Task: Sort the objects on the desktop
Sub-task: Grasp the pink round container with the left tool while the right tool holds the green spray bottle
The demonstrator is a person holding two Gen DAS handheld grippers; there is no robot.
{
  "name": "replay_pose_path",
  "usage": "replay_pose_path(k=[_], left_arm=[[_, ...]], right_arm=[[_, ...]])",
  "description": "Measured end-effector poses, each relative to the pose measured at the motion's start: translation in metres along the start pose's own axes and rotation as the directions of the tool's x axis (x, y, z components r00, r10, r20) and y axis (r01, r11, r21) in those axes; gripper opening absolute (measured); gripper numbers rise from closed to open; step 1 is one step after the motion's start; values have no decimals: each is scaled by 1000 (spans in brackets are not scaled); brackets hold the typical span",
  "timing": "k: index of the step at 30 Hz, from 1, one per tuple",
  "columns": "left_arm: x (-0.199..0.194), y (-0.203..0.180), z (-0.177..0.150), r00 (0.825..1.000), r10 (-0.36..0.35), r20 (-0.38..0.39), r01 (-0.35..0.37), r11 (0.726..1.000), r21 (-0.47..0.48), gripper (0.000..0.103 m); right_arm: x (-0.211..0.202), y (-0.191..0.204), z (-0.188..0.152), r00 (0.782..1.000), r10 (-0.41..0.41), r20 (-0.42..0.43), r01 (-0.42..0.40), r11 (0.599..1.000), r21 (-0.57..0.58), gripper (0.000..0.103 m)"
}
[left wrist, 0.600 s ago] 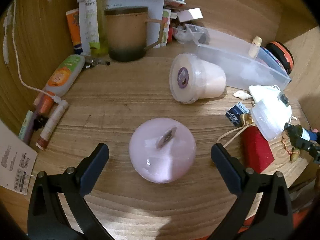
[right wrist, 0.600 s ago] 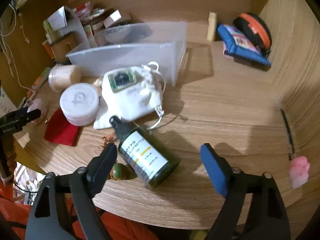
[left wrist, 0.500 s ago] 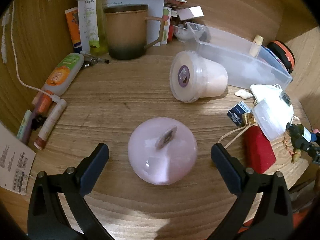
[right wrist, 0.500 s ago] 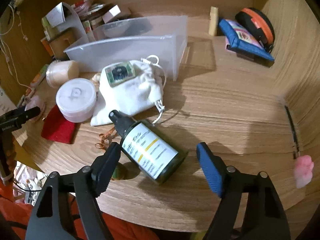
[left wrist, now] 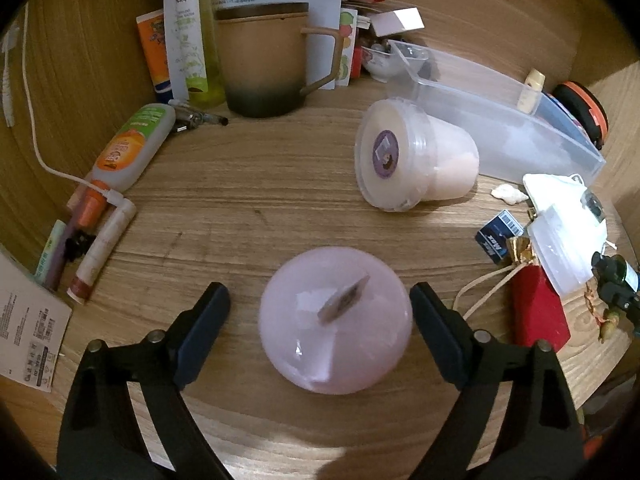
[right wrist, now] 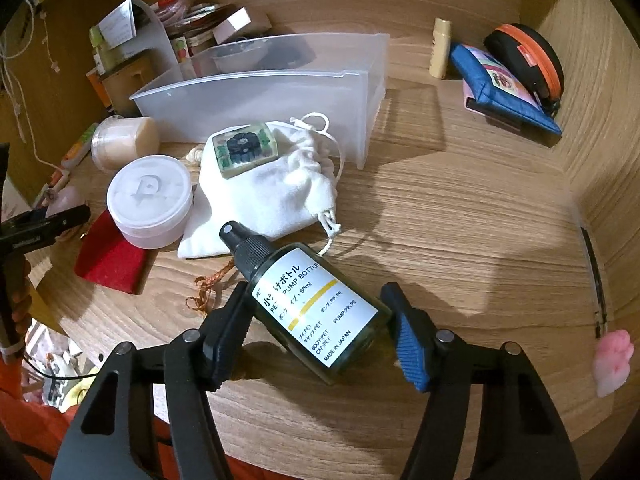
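Tabletop (left wrist: 280,184): wood grain, crowded with small things along the back and both sides.
Left tool (left wrist: 320,320): jaws spread wide, one on each side of the pink dome (left wrist: 335,322); small gap at each pad, nothing gripped.
Pink dome: rested on the tabletop between the left tool's fingers, translucent, small dark piece at its top.
Right tool (right wrist: 316,332): jaws partly apart around the dark green pump bottle (right wrist: 316,312); left pad at the bottle's shoulder, blue right pad (right wrist: 412,354) just beside the bottle's lower corner; firm grip impossible to tell.
Dark green pump bottle: lay tilted on the tabletop, black pump cap toward the white drawstring pouch (right wrist: 280,188), white label up.
White drawstring pouch: behind the bottle, green-and-black block (right wrist: 244,148) on top of it.
Clear plastic bin (right wrist: 256,92): behind the pouch, open top, small clear dish inside.
Round white jar (right wrist: 150,200): left of the pouch, partly on the red cloth (right wrist: 112,260).
Lidded cup on its side (left wrist: 412,160): beyond the pink dome, lid toward the left wrist camera, near the clear bin.
Brown mug (left wrist: 266,64): upright at the back, handle to the right, green bottle and tubes just to its left.
Orange-labelled tube (left wrist: 128,148): lay at the left edge, white cable across its lower end.
Blue pouch (right wrist: 504,84): far right at the back, orange-rimmed round case (right wrist: 528,60) behind it.
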State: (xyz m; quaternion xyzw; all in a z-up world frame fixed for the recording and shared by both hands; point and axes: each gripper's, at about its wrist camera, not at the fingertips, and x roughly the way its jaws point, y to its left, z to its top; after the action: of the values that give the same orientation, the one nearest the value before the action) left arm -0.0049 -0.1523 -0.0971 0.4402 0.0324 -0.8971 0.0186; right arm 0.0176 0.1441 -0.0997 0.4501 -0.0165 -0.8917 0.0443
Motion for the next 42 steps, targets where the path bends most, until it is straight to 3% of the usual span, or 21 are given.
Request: replay_pose_path(k=[3, 9, 19, 24, 33, 42], left_arm=[[1, -2, -1, 999, 37, 13, -37, 999, 16, 83], [-2, -6, -1, 999, 28, 33, -29, 999, 32, 63], [-7, -12, -3, 998, 48, 33, -49, 998, 29, 63], [-22, -19, 0, 996, 45, 74, -48, 998, 38, 63], [-53, -36, 21, 988, 14, 156, -26, 997, 72, 63], [-74, -48, 51, 978, -42, 202, 21, 994, 105, 63]], right_arm=[[-3, 1, 0, 1000, -4, 12, 5, 1000, -9, 62], [-17, 2, 4, 999, 8, 53, -7, 1000, -14, 62], [-39, -1, 14, 992, 49, 113, -50, 999, 7, 62], [-44, -3, 19, 989, 70, 131, -72, 997, 8, 62], [-61, 2, 36, 971, 133, 200, -129, 991, -33, 62], [-71, 2, 60, 954, 137, 267, -122, 990, -71, 62]])
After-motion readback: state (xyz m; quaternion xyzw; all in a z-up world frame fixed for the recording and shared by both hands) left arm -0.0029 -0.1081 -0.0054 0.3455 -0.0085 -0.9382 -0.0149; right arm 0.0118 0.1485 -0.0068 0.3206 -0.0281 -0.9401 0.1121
